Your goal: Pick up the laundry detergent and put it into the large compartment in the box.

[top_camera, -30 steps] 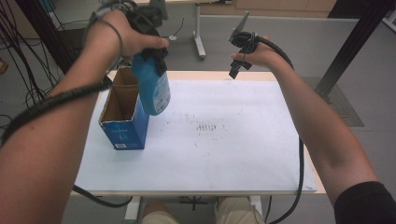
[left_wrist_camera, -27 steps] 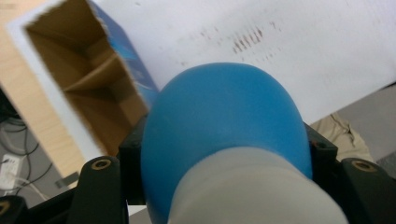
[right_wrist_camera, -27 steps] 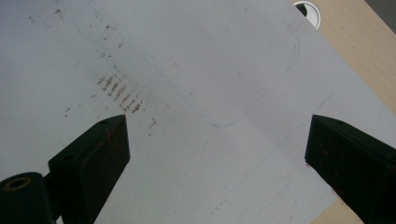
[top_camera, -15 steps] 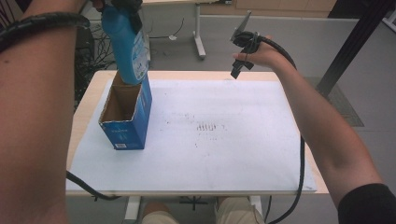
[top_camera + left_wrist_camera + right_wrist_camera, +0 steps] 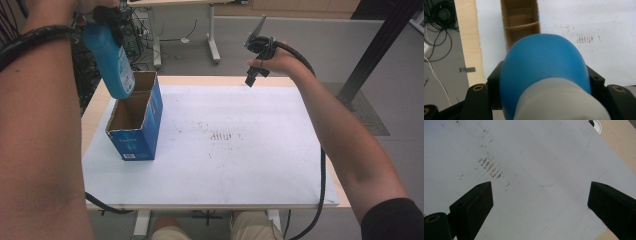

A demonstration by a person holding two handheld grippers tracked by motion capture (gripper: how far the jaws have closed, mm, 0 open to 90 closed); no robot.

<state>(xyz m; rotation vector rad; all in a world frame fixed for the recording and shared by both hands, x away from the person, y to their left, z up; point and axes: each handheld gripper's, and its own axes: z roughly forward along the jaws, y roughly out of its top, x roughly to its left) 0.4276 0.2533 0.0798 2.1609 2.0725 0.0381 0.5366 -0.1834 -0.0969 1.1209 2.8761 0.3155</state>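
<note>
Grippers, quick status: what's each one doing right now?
Left gripper: closed on the blue bottle, held above the open cardboard box.
Right gripper: open, holding nothing, above the white mat.

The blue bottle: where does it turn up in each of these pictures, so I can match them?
High view: blue bottle at upper left, held above the open cardboard box.
Left gripper view: blue bottle at centre foreground, clamped between the jaws, the box beyond it.
Right gripper view: not in it.
Shared landmark: the brown smudge marks on the white sheet.
</note>
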